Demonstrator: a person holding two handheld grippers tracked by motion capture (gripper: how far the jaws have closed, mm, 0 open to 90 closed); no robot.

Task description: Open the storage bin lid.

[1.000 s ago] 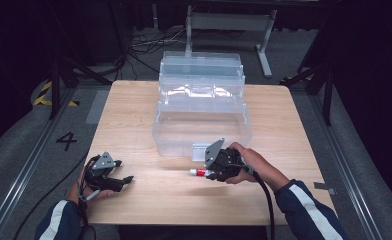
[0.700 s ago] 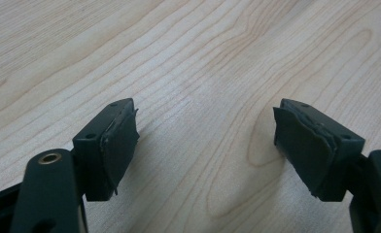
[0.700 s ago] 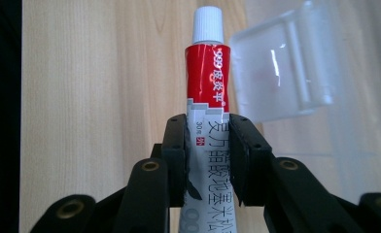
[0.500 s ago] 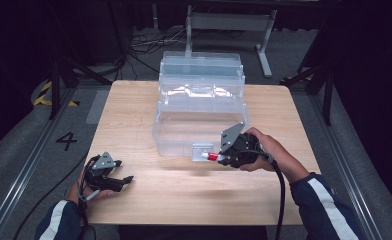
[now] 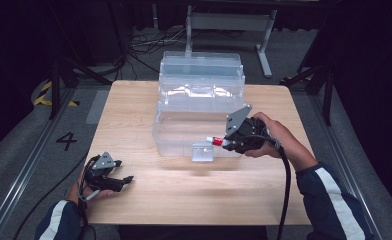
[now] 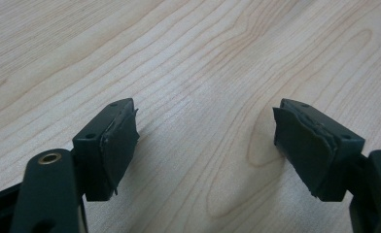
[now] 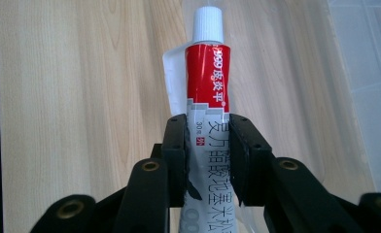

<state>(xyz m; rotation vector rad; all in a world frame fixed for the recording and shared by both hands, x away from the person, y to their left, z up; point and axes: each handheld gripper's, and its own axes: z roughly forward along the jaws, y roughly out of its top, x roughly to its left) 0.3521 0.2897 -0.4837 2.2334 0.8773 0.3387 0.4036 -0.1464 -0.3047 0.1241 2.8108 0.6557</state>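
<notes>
- The tube (image 7: 209,92) carries white characters on its red band, partly readable as "999" and "皮炎平".
- Below them, the white part of the tube shows "30".
- The floor (image 5: 14,165) bears a painted "4" (image 5: 66,140).

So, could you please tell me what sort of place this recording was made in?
Probably a lab or studio rig for recording handling work, not a home. A wooden table stands between dark curtains, cables run over the grey carpet behind it, and a floor marking "4" with hazard tape lies beside it.
</notes>
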